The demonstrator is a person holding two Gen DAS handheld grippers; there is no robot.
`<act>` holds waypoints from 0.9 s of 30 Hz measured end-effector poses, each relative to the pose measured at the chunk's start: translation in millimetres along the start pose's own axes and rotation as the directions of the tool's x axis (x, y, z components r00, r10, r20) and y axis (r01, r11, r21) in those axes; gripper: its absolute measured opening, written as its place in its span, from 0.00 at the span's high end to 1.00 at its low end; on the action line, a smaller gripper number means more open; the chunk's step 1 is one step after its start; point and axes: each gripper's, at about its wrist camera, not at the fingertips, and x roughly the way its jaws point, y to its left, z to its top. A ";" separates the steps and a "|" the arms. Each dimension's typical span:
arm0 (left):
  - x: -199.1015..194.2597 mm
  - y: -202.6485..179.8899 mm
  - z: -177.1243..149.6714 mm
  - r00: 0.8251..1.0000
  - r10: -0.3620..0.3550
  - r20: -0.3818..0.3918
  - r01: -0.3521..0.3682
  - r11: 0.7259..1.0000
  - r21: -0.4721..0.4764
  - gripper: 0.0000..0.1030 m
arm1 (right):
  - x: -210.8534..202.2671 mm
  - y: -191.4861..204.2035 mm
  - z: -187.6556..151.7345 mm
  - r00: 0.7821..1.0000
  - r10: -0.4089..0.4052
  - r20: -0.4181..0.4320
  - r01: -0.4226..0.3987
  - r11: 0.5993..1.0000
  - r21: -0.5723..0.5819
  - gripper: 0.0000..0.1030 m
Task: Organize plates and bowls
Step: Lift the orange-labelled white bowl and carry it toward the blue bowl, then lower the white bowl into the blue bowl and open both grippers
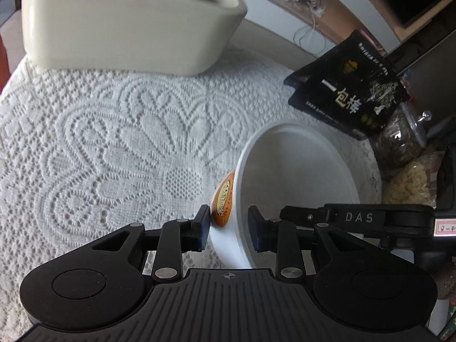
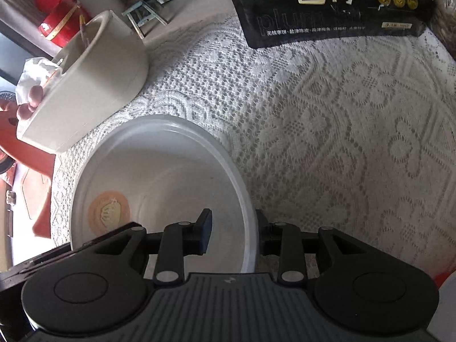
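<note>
A white bowl [image 1: 296, 171] with an orange label on its outside is held above the lace tablecloth [image 1: 114, 142]. My left gripper [image 1: 229, 228] straddles its near rim, one finger outside on the label, one inside. My right gripper [image 2: 232, 233] straddles the opposite rim of the same bowl [image 2: 159, 176], left finger inside, right finger outside. Both sets of jaws stand close on the wall. The right gripper's arm, marked DAS [image 1: 359, 218], shows in the left wrist view.
A beige rectangular container [image 1: 122, 25] sits at the table's far edge; it also shows in the right wrist view [image 2: 88, 85]. A black plum snack bag [image 1: 350, 85] leans by jars at the right. A red tin [image 2: 57, 14] stands beyond the table.
</note>
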 end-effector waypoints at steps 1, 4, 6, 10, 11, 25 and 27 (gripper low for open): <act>-4.6 -2.8 1.1 1.000 -0.002 0.014 0.002 1.000 0.009 0.70 | -4.7 1.5 -0.5 1.000 0.003 0.013 -0.003 1.000 -0.005 0.69; -27.2 -15.6 3.2 0.998 -0.012 0.068 0.009 0.999 0.038 0.70 | -27.9 5.1 -3.2 0.997 0.021 0.071 -0.019 0.999 -0.027 0.69; -46.4 -27.4 3.5 0.994 -0.019 0.109 0.013 0.998 0.058 0.70 | -48.6 7.0 -5.9 0.993 0.038 0.108 -0.035 0.999 -0.036 0.69; -83.1 -53.8 -4.4 0.984 -0.034 0.173 0.015 0.994 0.107 0.69 | -89.2 6.3 -14.9 0.982 0.069 0.176 -0.061 0.997 -0.052 0.69; -89.2 -62.4 -7.2 0.983 -0.040 0.177 0.018 0.992 0.123 0.69 | -102.2 5.0 -20.2 0.977 0.071 0.199 -0.060 0.996 -0.061 0.69; -146.9 -112.3 -96.4 0.985 -0.146 0.093 0.112 0.948 0.298 0.69 | -204.3 -28.8 -127.1 0.948 0.052 0.313 -0.025 0.996 -0.090 0.69; -144.5 -110.9 -106.5 0.987 -0.145 0.071 0.119 0.950 0.289 0.69 | -205.7 -34.7 -138.7 0.954 0.048 0.296 -0.023 0.996 -0.088 0.69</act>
